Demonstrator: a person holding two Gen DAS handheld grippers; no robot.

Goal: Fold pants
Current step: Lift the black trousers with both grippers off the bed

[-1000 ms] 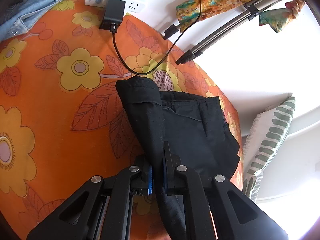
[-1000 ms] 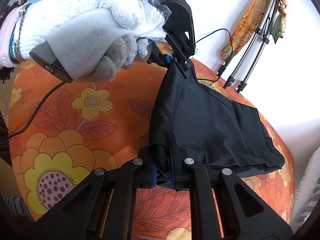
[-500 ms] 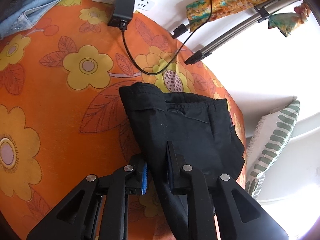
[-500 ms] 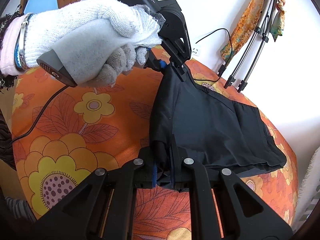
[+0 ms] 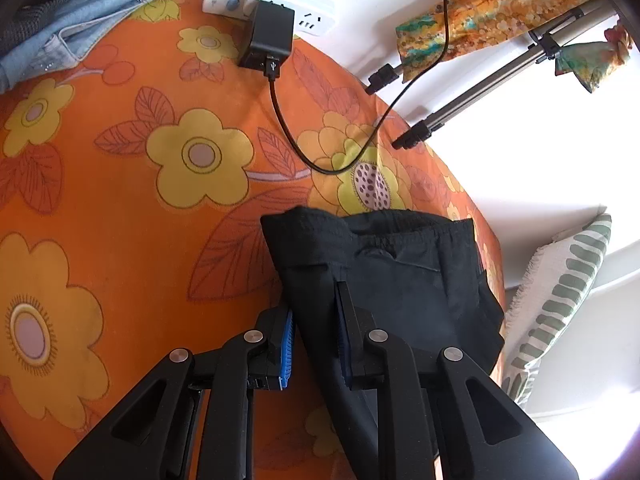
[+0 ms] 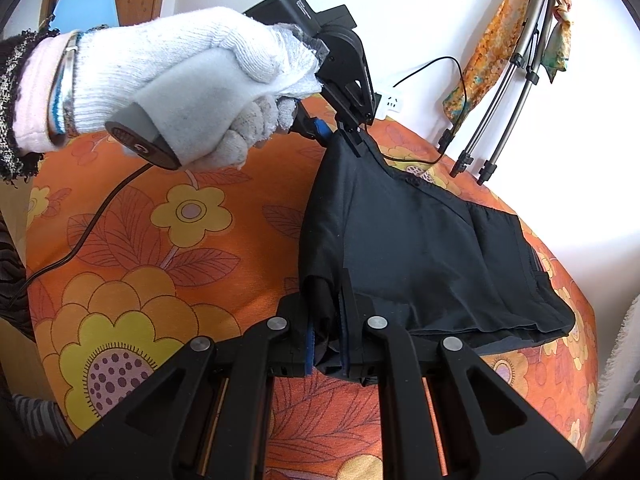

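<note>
The black pants (image 6: pixel 432 256) lie folded on the orange flowered cover (image 5: pixel 120 220), toward its right edge, with one corner lifted off the cloth and the far side resting flat. In the left wrist view the waistband faces away from you, toward the wall.

Your left gripper (image 5: pixel 316 316) straddles a fold of the pants: its jaws have just been opening, and the fabric now hangs between them with a visible gap at the blue left pad (image 5: pixel 286 344), so the pads no longer press it. In the right wrist view that same gripper (image 6: pixel 352 136) sits at the raised peak of the pants, held in your white-gloved left hand (image 6: pixel 192 84).

Your right gripper (image 6: pixel 326 320) is clamped together on a bunched corner of the pants at the near edge, its blue pads tight against the dark fabric.

Outward from the pants, a black cable (image 5: pixel 288 132) curves across the cover from a black adapter (image 5: pixel 268 36) plugged into a white power strip (image 5: pixel 288 8) at the wall. A folded tripod (image 6: pixel 516 80) leans on the white wall with a patterned scarf (image 6: pixel 484 60) draped over it. Blue denim (image 5: pixel 76 24) lies at the far left corner of the cover, and a striped cushion (image 5: pixel 560 292) sits beyond the right edge.
</note>
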